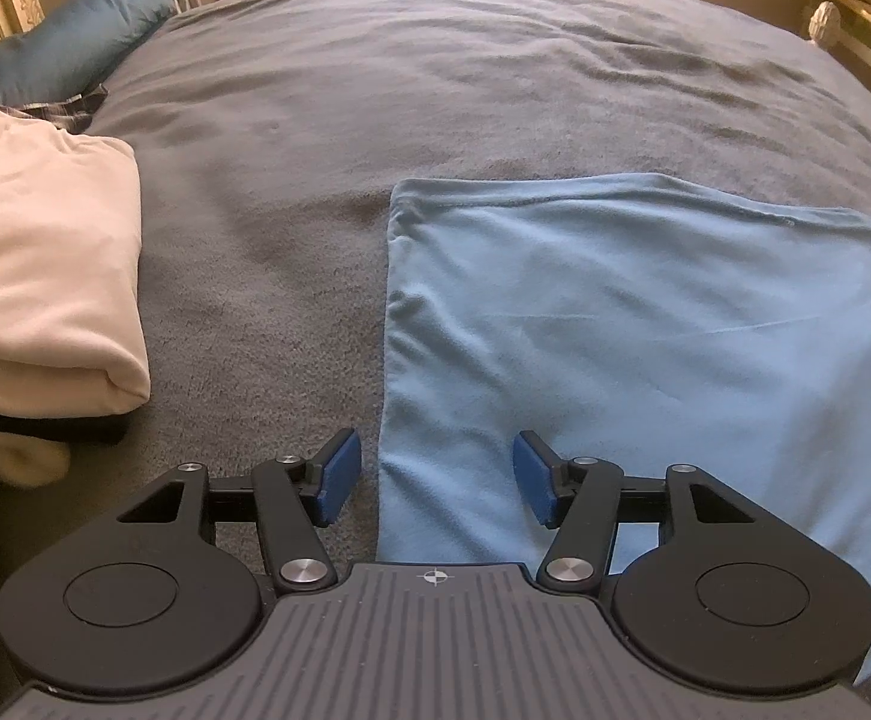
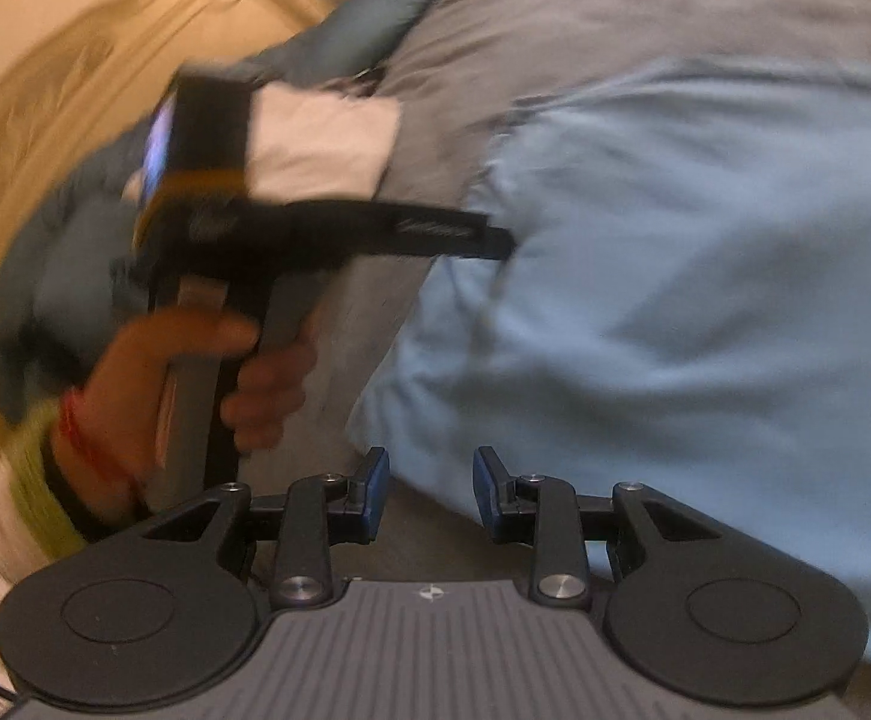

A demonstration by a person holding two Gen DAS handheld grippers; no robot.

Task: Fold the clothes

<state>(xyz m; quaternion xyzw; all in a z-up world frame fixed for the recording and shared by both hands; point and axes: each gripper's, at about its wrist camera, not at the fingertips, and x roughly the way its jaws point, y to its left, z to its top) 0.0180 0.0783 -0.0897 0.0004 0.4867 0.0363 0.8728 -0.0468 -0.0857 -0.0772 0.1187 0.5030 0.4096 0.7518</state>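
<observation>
Left wrist view, left to right: folded cream garment set aside at left edge — finished, presumably; left gripper, fingers apart, straddles the blue garment edge, centre-right on the bed. Right gripper — fingers apart, clamping nothing.

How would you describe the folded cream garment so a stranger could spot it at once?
Start at the grey blanket covering the bed. At the left side of the left wrist view, below the teal pillow, lies the cream garment. Unlike the light blue garment spread flat on the right, it is pale, thickly folded and stacked on other clothes.
</observation>
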